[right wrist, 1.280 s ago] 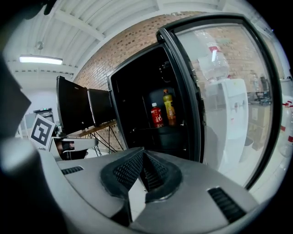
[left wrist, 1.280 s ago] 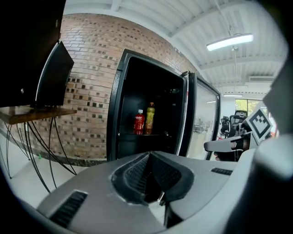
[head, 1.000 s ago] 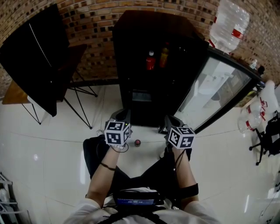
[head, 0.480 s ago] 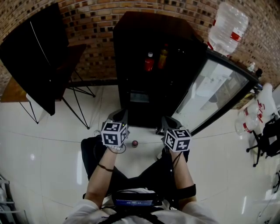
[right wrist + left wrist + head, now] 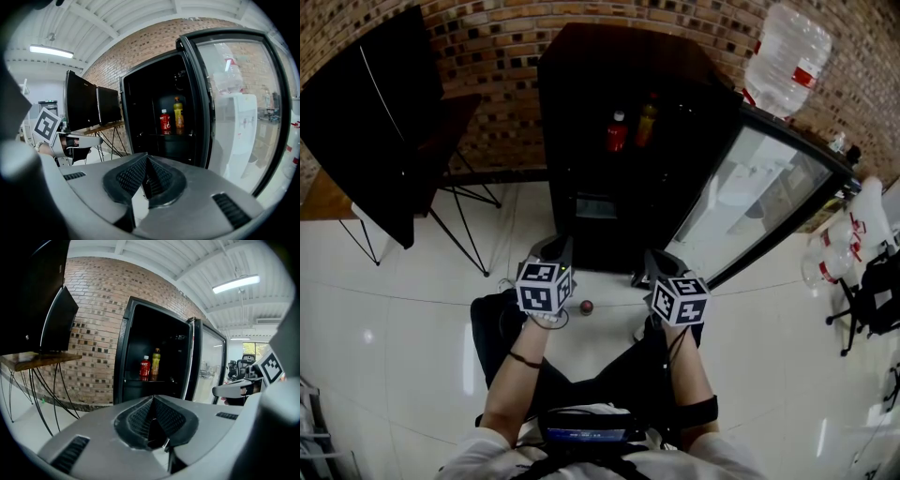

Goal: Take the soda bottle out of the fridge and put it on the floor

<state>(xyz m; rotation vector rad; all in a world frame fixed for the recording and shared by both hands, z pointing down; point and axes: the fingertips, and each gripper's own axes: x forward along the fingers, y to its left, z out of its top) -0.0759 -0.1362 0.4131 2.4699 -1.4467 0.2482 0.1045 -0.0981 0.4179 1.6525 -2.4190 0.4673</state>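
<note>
The soda bottle [image 5: 617, 132] stands on a shelf inside the open fridge [image 5: 619, 56], just beside a yellow bottle [image 5: 646, 124]. The glass door [image 5: 759, 197] swings right. In front, over the white floor [image 5: 412, 319], the left gripper [image 5: 152, 418] and right gripper [image 5: 144, 180] hover, each with jaws pressed together, empty. A brick wall [image 5: 497, 47] runs behind; black screens [image 5: 375, 112] stand left.

No print is legible. The red bottle [image 5: 165, 122] carries white lettering, perhaps a brand name, but it is too small to read.

glossy tile floor [image 5: 412, 328], rough brick wall [image 5: 506, 56], glass fridge door [image 5: 759, 187]
</note>
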